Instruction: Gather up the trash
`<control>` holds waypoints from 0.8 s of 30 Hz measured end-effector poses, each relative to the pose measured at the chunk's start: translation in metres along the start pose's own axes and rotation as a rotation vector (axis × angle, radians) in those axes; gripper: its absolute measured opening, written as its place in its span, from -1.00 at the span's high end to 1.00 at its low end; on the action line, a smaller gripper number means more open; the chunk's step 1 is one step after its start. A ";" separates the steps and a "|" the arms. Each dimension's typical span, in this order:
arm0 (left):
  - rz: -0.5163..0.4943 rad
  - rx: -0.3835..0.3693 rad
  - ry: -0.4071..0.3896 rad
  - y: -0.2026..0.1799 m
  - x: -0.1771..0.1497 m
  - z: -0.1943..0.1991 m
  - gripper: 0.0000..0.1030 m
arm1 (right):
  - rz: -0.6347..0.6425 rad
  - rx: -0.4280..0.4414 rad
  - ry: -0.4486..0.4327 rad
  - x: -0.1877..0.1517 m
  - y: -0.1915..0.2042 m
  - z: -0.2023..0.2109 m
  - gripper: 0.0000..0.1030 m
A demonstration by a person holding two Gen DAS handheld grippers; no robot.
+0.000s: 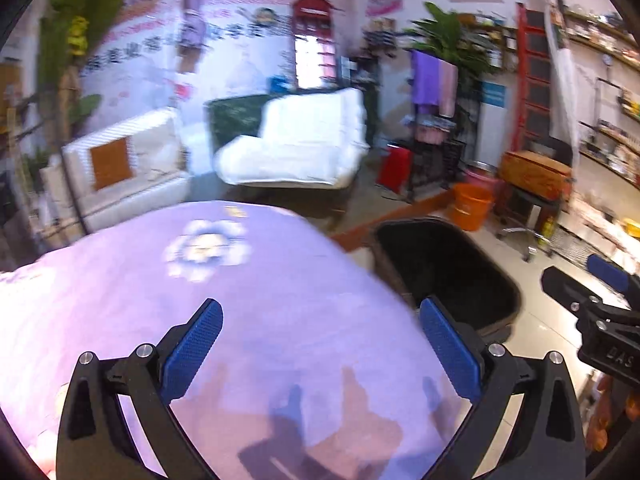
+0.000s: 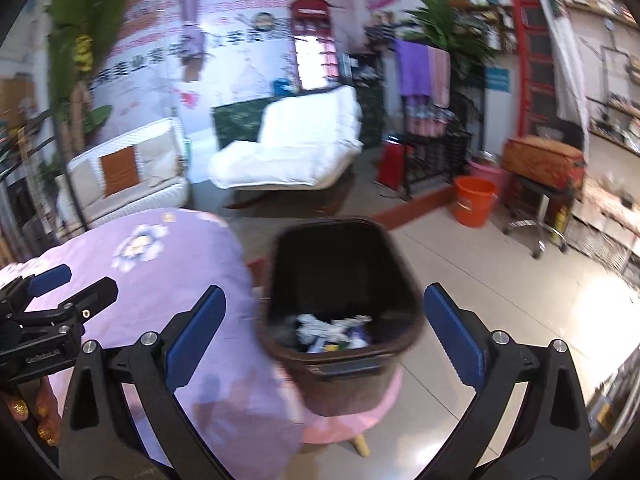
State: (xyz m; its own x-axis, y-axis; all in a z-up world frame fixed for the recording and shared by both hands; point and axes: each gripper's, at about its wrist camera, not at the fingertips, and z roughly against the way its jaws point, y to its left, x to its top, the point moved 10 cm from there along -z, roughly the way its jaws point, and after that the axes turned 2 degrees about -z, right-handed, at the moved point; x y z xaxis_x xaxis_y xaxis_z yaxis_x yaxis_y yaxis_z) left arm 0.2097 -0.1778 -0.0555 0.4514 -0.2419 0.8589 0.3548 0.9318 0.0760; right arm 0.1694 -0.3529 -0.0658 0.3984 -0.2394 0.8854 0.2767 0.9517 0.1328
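A dark brown waste bin (image 2: 340, 344) stands on a pink stool (image 2: 360, 420) beside a table with a purple flowered cloth (image 2: 132, 280). Crumpled white paper and other trash (image 2: 328, 332) lie at the bin's bottom. My right gripper (image 2: 320, 332) hangs above the bin's near rim, open, with nothing held between its blue pads. My left gripper (image 1: 320, 344) is open over the purple cloth (image 1: 200, 300), with nothing between its pads. The bin (image 1: 444, 272) shows to its right. Each gripper appears at the edge of the other's view.
A white lounge chair (image 2: 288, 148) and a cream sofa (image 2: 128, 176) stand beyond the table. An orange bucket (image 2: 474, 200), a chrome-legged stool with an orange case (image 2: 540, 164) and shelving line the right side. Tiled floor (image 2: 500, 288) lies right of the bin.
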 end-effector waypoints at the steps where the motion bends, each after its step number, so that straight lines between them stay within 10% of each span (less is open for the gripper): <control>1: 0.011 0.025 -0.007 0.008 -0.002 0.006 -0.91 | 0.015 0.018 -0.012 -0.001 0.011 0.004 -0.90; 24: 0.134 0.162 -0.110 0.095 -0.024 0.076 -0.91 | 0.169 0.176 -0.116 -0.003 0.149 0.054 -0.90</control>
State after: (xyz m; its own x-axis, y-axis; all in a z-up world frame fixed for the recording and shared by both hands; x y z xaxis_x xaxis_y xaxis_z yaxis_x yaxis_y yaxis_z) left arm 0.1706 -0.0629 -0.0306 0.3907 -0.0903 0.9161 0.1572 0.9871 0.0303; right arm 0.1625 -0.1996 -0.0251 0.3202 -0.0606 0.9454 0.0546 0.9975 0.0455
